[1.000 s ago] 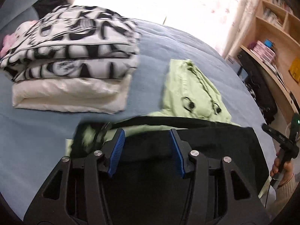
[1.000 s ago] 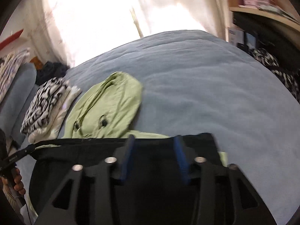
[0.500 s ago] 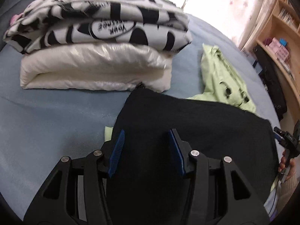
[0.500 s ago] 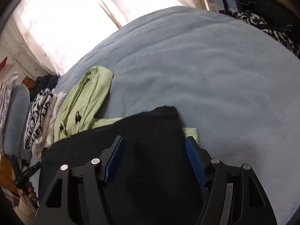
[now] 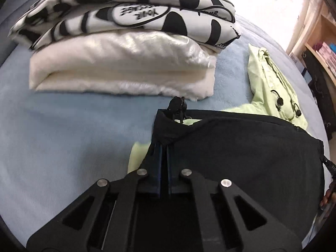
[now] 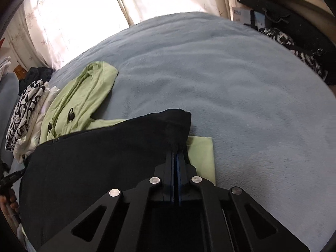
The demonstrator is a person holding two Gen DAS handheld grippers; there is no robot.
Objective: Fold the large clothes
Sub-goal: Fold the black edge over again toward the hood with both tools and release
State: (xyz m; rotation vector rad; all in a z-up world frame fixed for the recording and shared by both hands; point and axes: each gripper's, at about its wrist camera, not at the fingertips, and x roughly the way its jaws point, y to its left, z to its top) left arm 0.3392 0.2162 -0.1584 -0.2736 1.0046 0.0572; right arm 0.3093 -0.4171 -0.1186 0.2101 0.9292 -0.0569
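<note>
I count two grippers. My left gripper (image 5: pixel 164 147) is clamped on one corner of the black garment (image 5: pixel 241 151); my right gripper (image 6: pixel 176 153) pinches its other corner. The garment lies over the green hoodie (image 6: pixel 84 96) on the blue bed (image 6: pixel 231 79). Two folded pieces are stacked beyond: a patterned one (image 5: pixel 126 14) atop a white one (image 5: pixel 121 67). Curtains (image 6: pixel 73 16) hang behind, and shelves (image 5: pixel 323 48) stand to the right. Bare blanket spreads right of the garment.

occlusion: left gripper (image 5: pixel 164 147) fingertips buried in black garment (image 5: pixel 241 157) | right gripper (image 6: pixel 176 153) tips likewise covered | green garment (image 6: pixel 84 96) mostly hidden beneath black layer | folded stack (image 5: pixel 126 42) ahead, top cropped, edges blurred
</note>
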